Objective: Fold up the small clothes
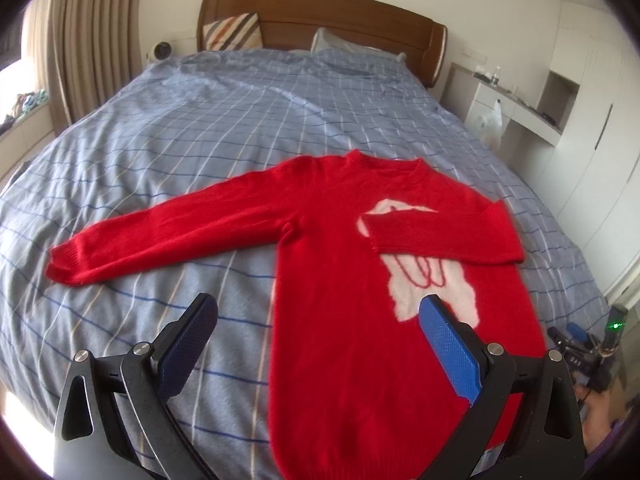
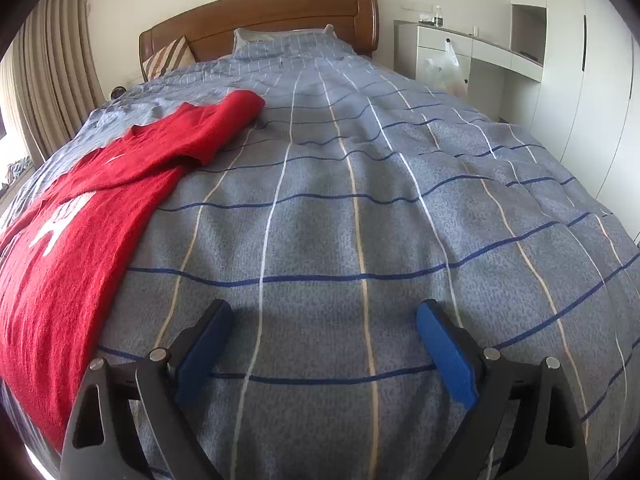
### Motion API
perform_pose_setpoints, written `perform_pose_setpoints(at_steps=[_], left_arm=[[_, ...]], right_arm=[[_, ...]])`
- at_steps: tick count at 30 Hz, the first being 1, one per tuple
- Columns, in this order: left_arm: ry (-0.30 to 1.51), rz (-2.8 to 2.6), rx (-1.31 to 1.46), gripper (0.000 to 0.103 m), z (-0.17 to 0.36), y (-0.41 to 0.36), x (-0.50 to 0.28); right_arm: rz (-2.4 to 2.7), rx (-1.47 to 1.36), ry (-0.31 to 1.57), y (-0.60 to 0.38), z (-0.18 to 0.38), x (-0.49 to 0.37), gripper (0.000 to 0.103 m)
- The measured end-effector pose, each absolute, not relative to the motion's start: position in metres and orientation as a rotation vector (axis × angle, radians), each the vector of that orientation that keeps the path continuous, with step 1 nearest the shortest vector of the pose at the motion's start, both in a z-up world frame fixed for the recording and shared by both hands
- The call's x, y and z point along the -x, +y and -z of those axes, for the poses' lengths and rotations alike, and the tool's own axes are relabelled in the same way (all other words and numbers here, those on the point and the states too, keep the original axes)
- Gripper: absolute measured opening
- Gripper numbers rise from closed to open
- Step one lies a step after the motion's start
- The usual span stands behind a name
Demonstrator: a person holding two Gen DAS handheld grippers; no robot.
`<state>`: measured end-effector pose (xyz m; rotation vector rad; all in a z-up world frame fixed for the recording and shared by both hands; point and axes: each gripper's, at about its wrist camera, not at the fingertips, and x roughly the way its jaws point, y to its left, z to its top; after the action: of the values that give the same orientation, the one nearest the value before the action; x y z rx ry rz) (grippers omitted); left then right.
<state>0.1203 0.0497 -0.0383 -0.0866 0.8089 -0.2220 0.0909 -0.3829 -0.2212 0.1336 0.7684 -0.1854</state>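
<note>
Sweater (image 1: 340,280): red knit, long-sleeved, round neck, white motif (image 1: 428,280) with red looping lines on the chest; lies flat on the bed, hem toward the cameras, collar toward the headboard. Left-hand sleeve (image 1: 160,240) stretched straight out across the cover; right-hand sleeve (image 1: 440,236) folded in over the chest, cuff resting on the motif. Slight pucker at the left armpit; otherwise smooth. Surroundings, left to right: beige curtains (image 1: 92,40) by a bright window; striped cushion (image 1: 232,32) against the wooden headboard (image 1: 320,16); pillow (image 1: 344,46) in the same check as the cover; blue-grey checked duvet (image 1: 200,120) over the whole bed; white desk unit (image 1: 512,108) with a plastic bag (image 1: 494,118) hung on it; white wardrobes (image 1: 600,120) at far right. Nothing lies on the sweater or between it and either tool. Left gripper (image 1: 316,316): jaws spread wide, empty, held above the sweater's lower left edge, one blue pad (image 1: 184,356) over bare duvet, the other over red knit. Right gripper (image 2: 324,316): jaws spread wide, empty, low over bare duvet (image 2: 360,200), with the sweater (image 2: 80,240) to its left, its hem edge near the left finger; whether they touch cannot be told. In this view the folded sleeve shows as a red ridge (image 2: 224,120) farther up the bed.
</note>
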Motion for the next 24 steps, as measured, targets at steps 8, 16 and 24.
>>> perform_pose_setpoints(at_steps=[8, 16, 24], left_arm=[[0.884, 0.271, 0.096, 0.101, 0.043, 0.020, -0.140], [0.935, 0.268, 0.095, 0.101, 0.052, 0.027, -0.144], [1.027, 0.341, 0.227, 0.101, 0.053, 0.024, -0.227]], right_arm=[[0.178, -0.138, 0.765, -0.381, 0.223, -0.089, 0.095], [0.178, -0.138, 0.765, -0.381, 0.222, -0.089, 0.096], [0.179, -0.138, 0.764, -0.381, 0.222, -0.089, 0.096]])
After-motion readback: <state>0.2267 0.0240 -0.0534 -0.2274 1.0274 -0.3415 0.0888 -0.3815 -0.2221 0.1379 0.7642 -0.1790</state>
